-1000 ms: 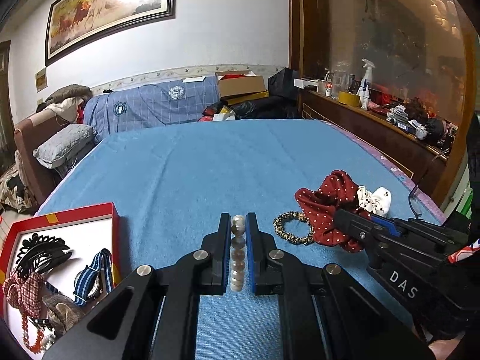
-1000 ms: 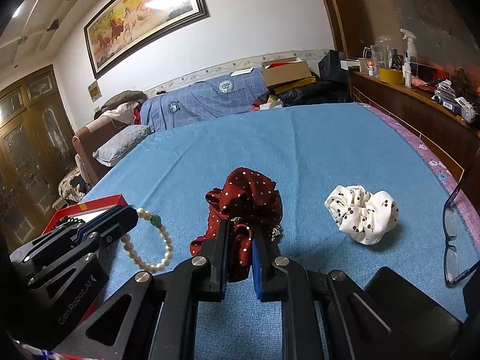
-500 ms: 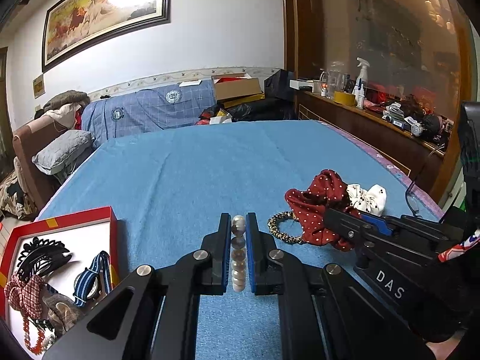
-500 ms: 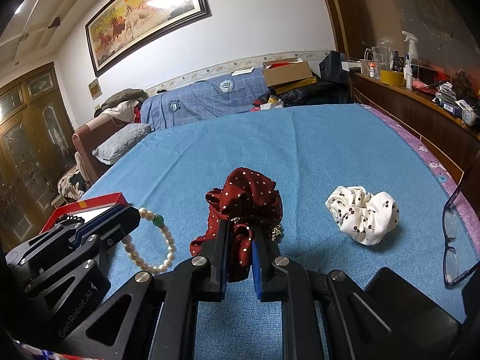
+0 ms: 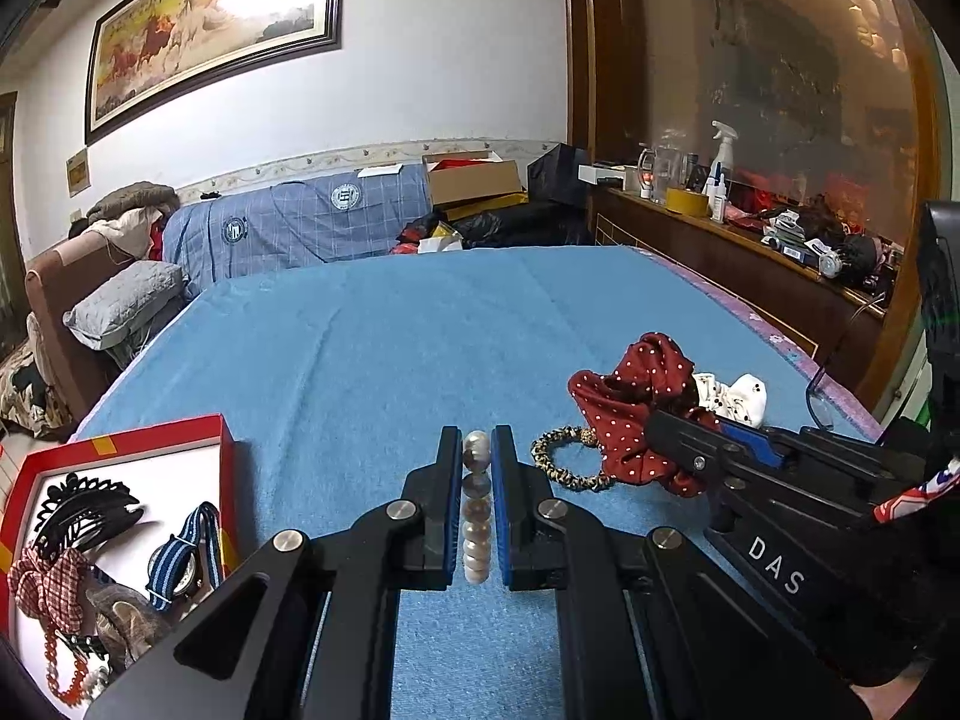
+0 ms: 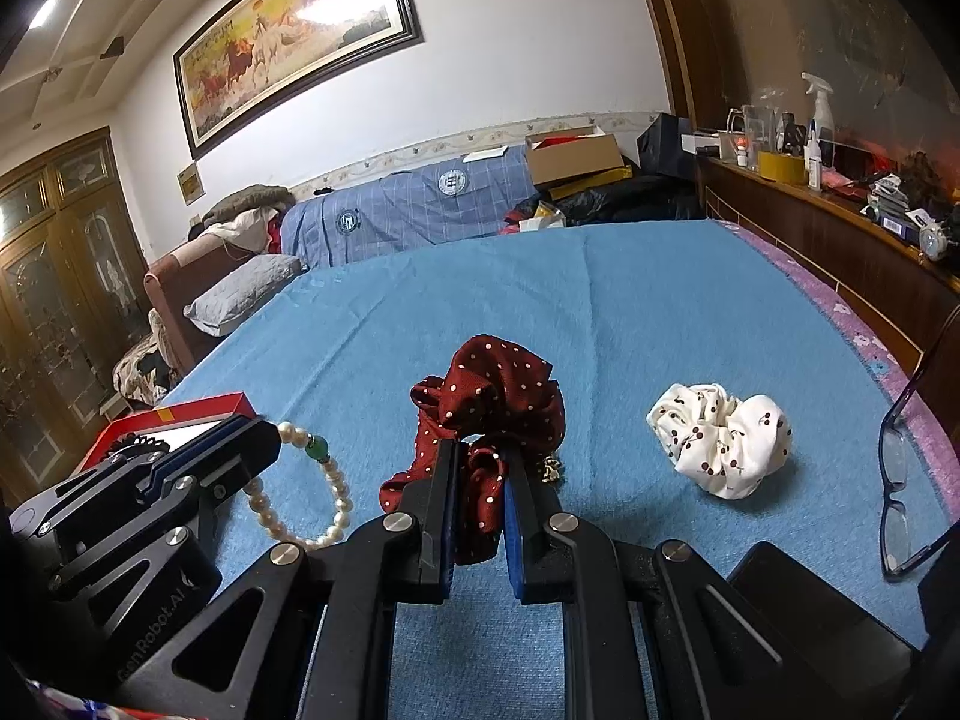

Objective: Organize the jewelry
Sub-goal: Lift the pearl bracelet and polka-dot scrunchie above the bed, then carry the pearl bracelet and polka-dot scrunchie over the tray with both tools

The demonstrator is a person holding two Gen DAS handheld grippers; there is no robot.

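Observation:
My left gripper [image 5: 477, 450] is shut on a pearl bracelet [image 5: 476, 516], held above the blue cloth; the bracelet also shows in the right wrist view [image 6: 327, 480] with a green bead. My right gripper [image 6: 480, 450] is shut on a dark red polka-dot scrunchie [image 6: 492, 396], also seen in the left wrist view [image 5: 636, 396]. A red box with a white inside [image 5: 222, 450] lies at the lower left and holds a black hair claw [image 5: 78, 510], a striped watch [image 5: 180, 558] and other pieces. A braided hair tie [image 5: 564, 462] lies by the scrunchie.
A white cherry-print scrunchie [image 6: 726, 438] lies right of my right gripper. Dark-framed glasses [image 6: 900, 468] lie at the table's right edge. A blue cloth [image 5: 420, 330] covers the table. A sofa with pillows stands beyond the far edge.
Both grippers have risen slightly, keeping their holds. The red scrunchie hangs a little higher off the cloth, and the pearl bracelet has come up with the left gripper.

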